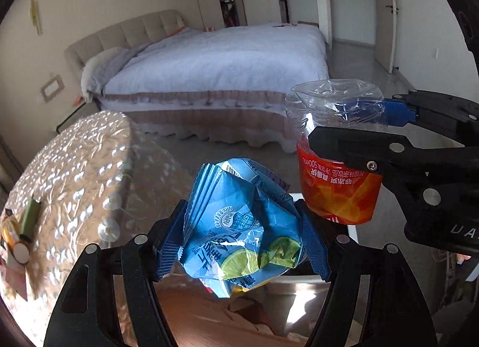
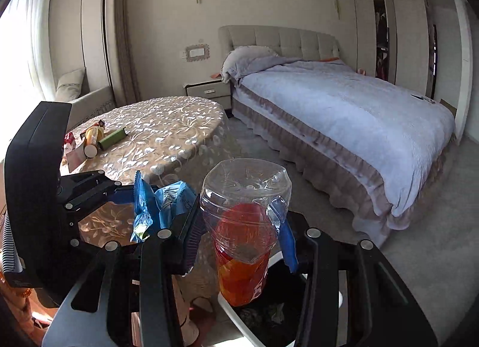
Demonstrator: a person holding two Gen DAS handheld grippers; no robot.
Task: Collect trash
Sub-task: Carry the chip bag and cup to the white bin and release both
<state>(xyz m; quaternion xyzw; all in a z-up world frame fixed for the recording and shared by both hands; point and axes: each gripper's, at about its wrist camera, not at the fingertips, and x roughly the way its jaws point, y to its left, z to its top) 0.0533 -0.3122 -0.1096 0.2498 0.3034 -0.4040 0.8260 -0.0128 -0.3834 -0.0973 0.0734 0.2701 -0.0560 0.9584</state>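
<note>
My left gripper point(image 1: 239, 242) is shut on a crumpled blue snack wrapper point(image 1: 242, 233) with lime pictures. It holds the wrapper in the air beside the round table. The wrapper also shows in the right wrist view point(image 2: 158, 209). My right gripper point(image 2: 239, 236) is shut on a clear plastic bottle point(image 2: 244, 227) with a red-orange label, held bottom end forward. The bottle also shows in the left wrist view point(image 1: 335, 167), to the right of the wrapper. A white-rimmed trash bin point(image 2: 239, 320) with a dark liner sits right below the bottle.
A round table point(image 2: 167, 131) with a floral cloth carries more trash: a green box point(image 2: 112, 138), a roll point(image 2: 89, 150) and wrappers at its left edge. A large bed point(image 2: 344, 113) stands to the right, a nightstand point(image 2: 206, 92) behind the table.
</note>
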